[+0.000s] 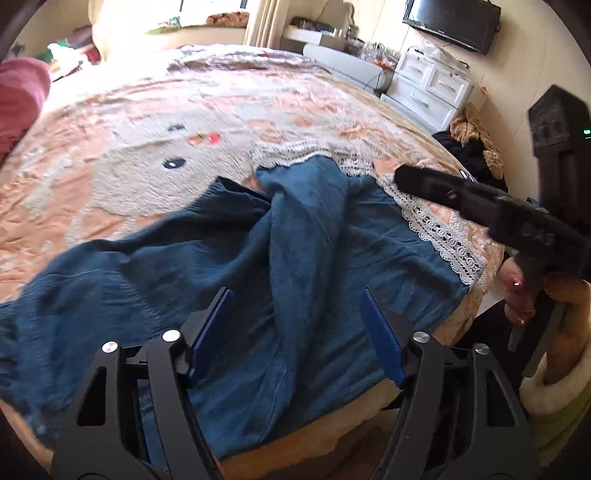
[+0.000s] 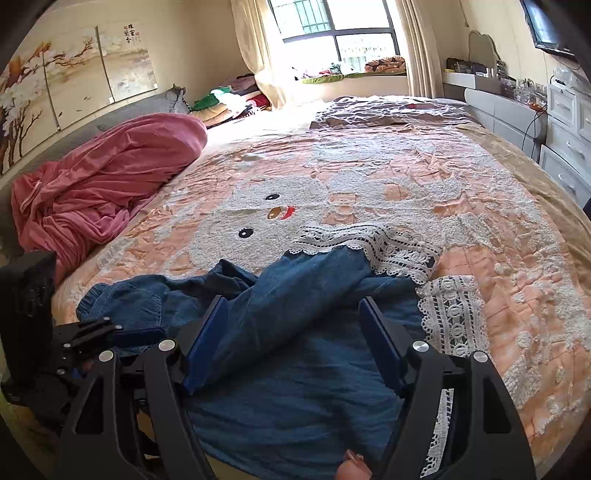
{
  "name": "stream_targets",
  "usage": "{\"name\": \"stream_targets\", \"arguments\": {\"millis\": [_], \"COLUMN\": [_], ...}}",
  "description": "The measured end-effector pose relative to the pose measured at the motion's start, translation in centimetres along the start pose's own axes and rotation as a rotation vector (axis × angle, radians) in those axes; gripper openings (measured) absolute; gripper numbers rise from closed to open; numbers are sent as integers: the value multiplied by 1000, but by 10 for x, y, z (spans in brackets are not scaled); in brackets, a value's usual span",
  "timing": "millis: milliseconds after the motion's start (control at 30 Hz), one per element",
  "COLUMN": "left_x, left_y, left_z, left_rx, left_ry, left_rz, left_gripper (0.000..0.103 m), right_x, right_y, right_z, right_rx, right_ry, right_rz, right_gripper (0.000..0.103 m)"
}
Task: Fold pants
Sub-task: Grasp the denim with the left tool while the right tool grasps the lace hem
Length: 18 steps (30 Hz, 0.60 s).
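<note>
We see the blue denim pants (image 2: 295, 325) lying crumpled on the bed (image 2: 369, 177), right ahead of and under both tools, near the bed's close edge. One leg is folded over the other, running away from the tools; white lace hems (image 2: 454, 317) sit at the far right end, waistband bunched toward the left.

Left tool (image 1: 295, 332): jaws spread apart, blue pads hovering over the denim, nothing pinched between them. Right tool (image 2: 295, 339): jaws also wide apart, cloth below and between but not clamped. In the left view the right tool shows as a black body at the right edge, held by a hand (image 1: 524, 295) with painted nails.

The bed carries a peach quilted bedspread (image 2: 498, 258) with a white fuzzy cartoon face (image 2: 266, 218), well beyond the pants. A pink blanket (image 2: 103, 184) is heaped far left of the tools, against a grey headboard. Beyond: painted wall panels (image 2: 74, 85) on the left, a window (image 2: 332, 33) with cream curtains straight ahead, white drawers (image 1: 428, 88) to the right, and a wall TV (image 1: 454, 22) above them. Clothes pile on the floor (image 1: 476, 147) by the drawers.
</note>
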<state>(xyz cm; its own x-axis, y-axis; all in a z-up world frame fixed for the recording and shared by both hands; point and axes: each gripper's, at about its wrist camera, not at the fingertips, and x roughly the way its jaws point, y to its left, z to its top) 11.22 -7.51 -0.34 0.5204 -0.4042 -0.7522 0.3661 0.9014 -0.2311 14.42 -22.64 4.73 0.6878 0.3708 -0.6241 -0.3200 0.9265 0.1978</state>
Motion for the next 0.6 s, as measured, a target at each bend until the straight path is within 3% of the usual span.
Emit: {"name": "stream_targets", "arguments": {"millis": [133, 200, 300, 467, 600], "left_x": [25, 31, 33, 35, 33], "left_y": [10, 15, 16, 7, 0], "left_z": [1, -4, -6, -8, -10], "left_rx": [-40, -52, -57, -30, -6], "left_ry": [47, 45, 28, 17, 0], "left_rz": [-51, -87, -157, -243, -250], "left_gripper": [42, 29, 22, 16, 16], "right_x": [8, 17, 32, 74, 130], "right_y": [-8, -5, 3, 20, 23], "right_z": [8, 13, 24, 45, 60], "right_rx": [17, 3, -25, -113, -157], "right_ry": [9, 25, 42, 94, 211], "right_rz": [-12, -17, -15, -80, -156], "right_gripper": [72, 72, 72, 72, 72]}}
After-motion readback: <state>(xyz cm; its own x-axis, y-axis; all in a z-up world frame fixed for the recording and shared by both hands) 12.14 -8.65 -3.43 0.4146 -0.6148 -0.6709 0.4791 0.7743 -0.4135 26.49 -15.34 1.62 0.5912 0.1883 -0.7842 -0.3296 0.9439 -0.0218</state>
